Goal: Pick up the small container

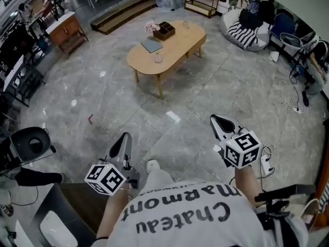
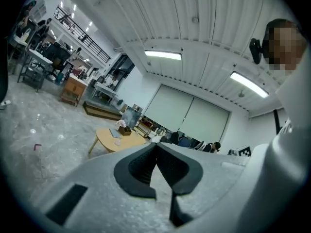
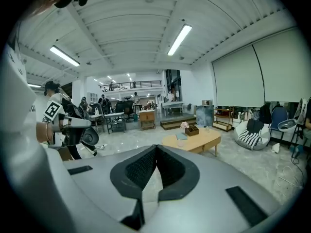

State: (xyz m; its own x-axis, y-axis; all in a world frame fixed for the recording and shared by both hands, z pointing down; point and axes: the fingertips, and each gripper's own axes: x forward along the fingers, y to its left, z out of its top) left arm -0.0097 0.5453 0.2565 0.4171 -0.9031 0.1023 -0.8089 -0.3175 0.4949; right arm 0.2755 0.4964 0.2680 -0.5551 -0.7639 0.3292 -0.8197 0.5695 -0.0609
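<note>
Holdings at this moment, largest first.

1. Floor: grey marble tiles, open between the person and the furniture.
2. Table: oval, pale wood, on splayed legs, well apart from the person. Everything the task concerns sits here, so a walk across comes before any reach.
3. Striped cushion: slumped by the far wall, unrelated to the task.
4. Left claw: held low at the person's waist. Its own view shows the pads pressed together at the tip with nothing between them, probably a carrying posture.
5. Right claw: level with the left one, pointed toward the table, likewise closed and empty.
6. Wooden box: open-topped with compartments, at the table's far end beside a small bunch of pink flowers.
7. Flat grey book: lying mid-table.
8. Small container: a clear, cup-like vessel standing near the table's near edge, apart from the book. This is judged to be the target. A second clear vessel stands at the far end, so the identification is not certain.
</note>
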